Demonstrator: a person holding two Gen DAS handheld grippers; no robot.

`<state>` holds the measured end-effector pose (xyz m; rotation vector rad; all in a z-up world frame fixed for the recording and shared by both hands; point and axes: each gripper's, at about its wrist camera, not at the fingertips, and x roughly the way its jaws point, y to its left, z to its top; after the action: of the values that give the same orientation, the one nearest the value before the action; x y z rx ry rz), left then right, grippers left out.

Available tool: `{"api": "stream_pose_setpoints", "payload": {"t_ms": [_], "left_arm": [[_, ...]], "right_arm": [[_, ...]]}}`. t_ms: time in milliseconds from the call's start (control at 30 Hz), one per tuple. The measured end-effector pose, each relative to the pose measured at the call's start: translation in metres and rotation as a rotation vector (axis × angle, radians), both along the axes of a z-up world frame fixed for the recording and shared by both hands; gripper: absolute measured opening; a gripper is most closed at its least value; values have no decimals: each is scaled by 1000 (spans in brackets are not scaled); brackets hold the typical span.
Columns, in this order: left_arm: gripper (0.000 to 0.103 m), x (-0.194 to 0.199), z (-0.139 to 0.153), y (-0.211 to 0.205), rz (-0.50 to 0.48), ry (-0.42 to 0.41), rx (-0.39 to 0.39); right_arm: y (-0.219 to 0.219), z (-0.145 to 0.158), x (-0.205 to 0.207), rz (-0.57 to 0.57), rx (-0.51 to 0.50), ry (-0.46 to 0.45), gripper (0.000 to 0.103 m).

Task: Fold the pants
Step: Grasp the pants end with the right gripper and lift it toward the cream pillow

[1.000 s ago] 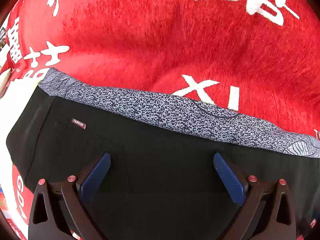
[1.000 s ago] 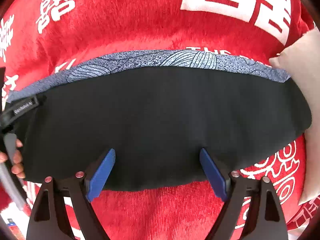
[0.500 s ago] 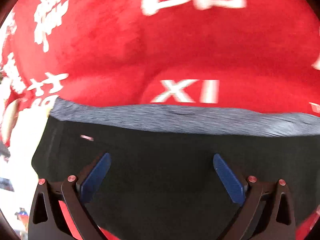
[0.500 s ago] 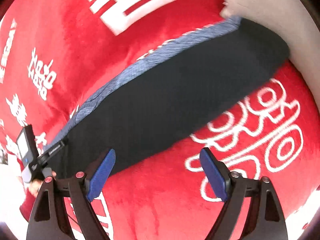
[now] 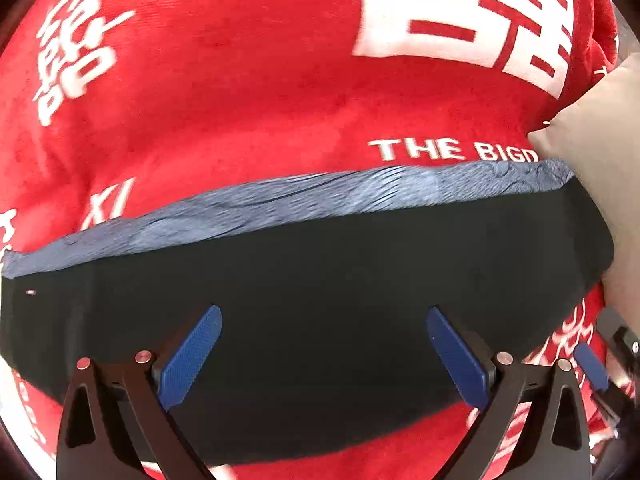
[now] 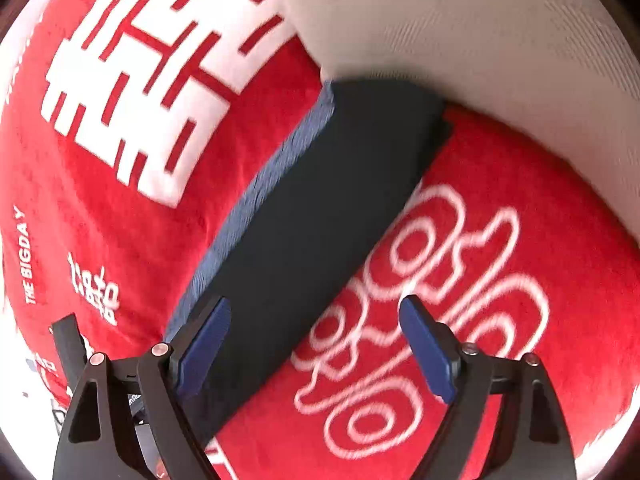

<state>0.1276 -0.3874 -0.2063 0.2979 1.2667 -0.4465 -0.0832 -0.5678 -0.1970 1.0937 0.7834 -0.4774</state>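
The folded black pants (image 5: pixel 320 288) lie flat on the red blanket as a wide band, with a grey-blue patterned waistband (image 5: pixel 280 204) along their far edge. My left gripper (image 5: pixel 324 356) is open and empty, hovering over the near edge of the pants. In the right wrist view the pants (image 6: pixel 320 216) run diagonally from lower left to upper right. My right gripper (image 6: pixel 316 348) is open and empty, its left finger over the pants' near end and its right finger over the blanket. The right gripper also shows at the left wrist view's right edge (image 5: pixel 592 364).
A red plush blanket (image 5: pixel 240 100) with white characters covers the surface. A beige pillow (image 6: pixel 480 40) lies against the right end of the pants, also in the left wrist view (image 5: pixel 600 140). The left gripper's body shows at the right view's lower left (image 6: pixel 68 344).
The left gripper has swung right along the pants, bringing the pillow into view. The right gripper has turned and pulled back toward the pants' right end. Both stay open.
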Motion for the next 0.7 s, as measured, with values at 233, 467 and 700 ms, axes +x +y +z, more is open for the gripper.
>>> {"api": "stream_pose_setpoints", "payload": {"t_ms": [233, 467, 700], "left_arm": [[103, -4, -25, -13, 7, -6, 31], [103, -4, -24, -16, 5, -21, 25], [103, -8, -19, -11, 31, -4, 29]], "right_arm": [[-28, -24, 4, -54, 67, -87, 88], [-44, -32, 17, -85, 41, -155, 88], [-57, -33, 38, -79, 65, -24, 29]]}}
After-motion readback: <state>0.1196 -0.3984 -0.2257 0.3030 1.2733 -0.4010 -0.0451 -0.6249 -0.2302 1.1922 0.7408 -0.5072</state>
